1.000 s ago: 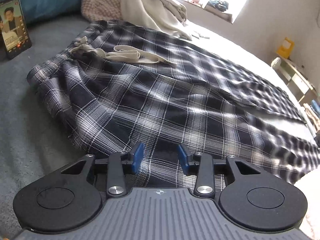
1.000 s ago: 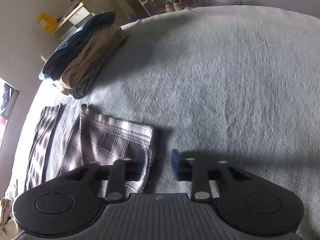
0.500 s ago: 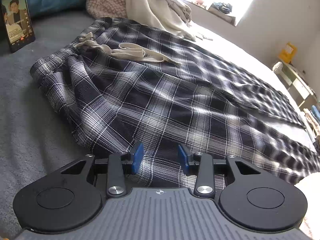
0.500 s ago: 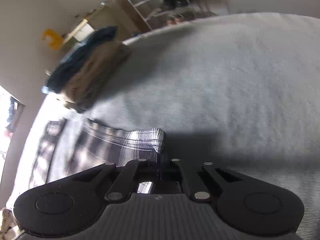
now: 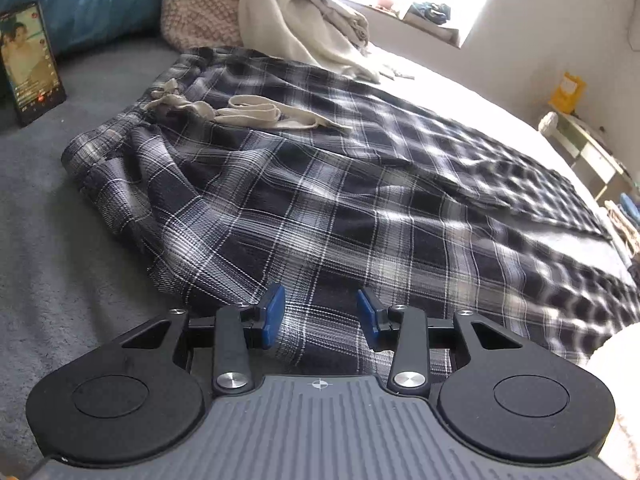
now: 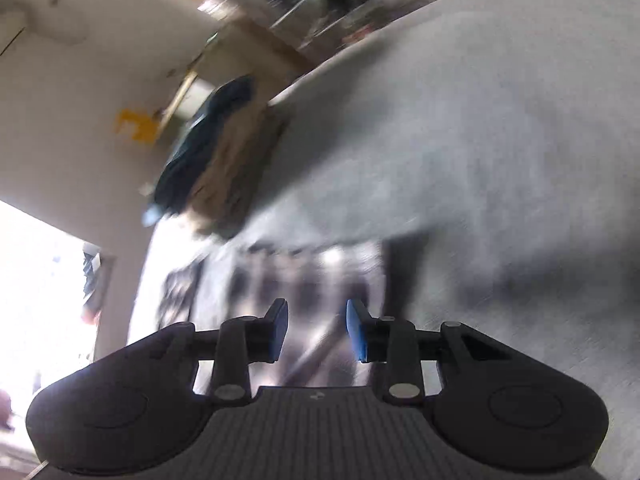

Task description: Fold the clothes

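While the trousers (image 5: 360, 200) lie spread on the bed (image 5: 60, 260), the left gripper (image 5: 320, 316) stands over their near edge with its jaws part open. Plaid cloth lies between and under the blue pads (image 5: 274, 312), but they do not press on it; nothing is held. Ahead and to the left of this gripper is the waistband with its pale drawstring (image 5: 248, 110); the legs run away to the right. Farther ahead lie a cream garment (image 5: 304, 28) and a knit pillow (image 5: 196, 8), and a phone (image 5: 30, 62) stands propped well off to the left.

The right wrist view is heavily blurred. The right gripper (image 6: 317, 330) has its jaws opening, at a narrow gap. Dark plaid cloth (image 6: 288, 280) appears ahead of and beneath the pads, but the blur hides whether they touch it; I judge nothing is gripped. A folded stack (image 6: 216, 160) sits well ahead and to the left.

Judgement on the step: both ends of the trousers need a firm pinch on a single edge, taken at matching points, before one leg is carried over the other; a grip through several layers would drag the lay.

Only the left view shows the waistband, drawstring and phone. Only the right view shows the stack.
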Available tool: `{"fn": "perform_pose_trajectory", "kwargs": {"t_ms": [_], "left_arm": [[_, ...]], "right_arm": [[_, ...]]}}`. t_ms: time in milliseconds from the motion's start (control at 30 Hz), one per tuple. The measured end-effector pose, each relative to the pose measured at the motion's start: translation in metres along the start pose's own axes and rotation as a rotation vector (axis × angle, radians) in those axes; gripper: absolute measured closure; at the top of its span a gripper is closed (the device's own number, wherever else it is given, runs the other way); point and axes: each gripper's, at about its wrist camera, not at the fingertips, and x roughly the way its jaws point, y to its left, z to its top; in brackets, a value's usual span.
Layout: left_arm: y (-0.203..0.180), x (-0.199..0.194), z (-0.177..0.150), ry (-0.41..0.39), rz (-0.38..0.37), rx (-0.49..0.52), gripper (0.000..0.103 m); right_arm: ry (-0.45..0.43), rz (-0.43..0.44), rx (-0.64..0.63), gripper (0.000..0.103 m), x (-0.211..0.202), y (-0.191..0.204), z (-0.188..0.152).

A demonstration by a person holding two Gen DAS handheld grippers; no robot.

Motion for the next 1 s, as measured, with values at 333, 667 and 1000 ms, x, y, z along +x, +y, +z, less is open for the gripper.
{"fn": "perform_pose_trajectory", "kwargs": {"t_ms": [333, 667, 1000], "left_arm": [[-0.004, -0.004, -0.002, 0.009, 0.005, 0.000, 0.064], [-0.002, 0.003, 0.000, 0.029, 0.023, 0.003, 0.063], [-0.005, 0.005, 0.003, 0.045, 0.041, 0.006, 0.061]], "right_arm": [[0.323, -0.025, -0.273, 0.074, 0.119, 0.075, -0.037], [0.109, -0.044, -0.187, 0.085, 0.149, 0.089, 0.017], [0.072, -0.073, -0.080, 0.077, 0.197, 0.095, 0.019]]}}
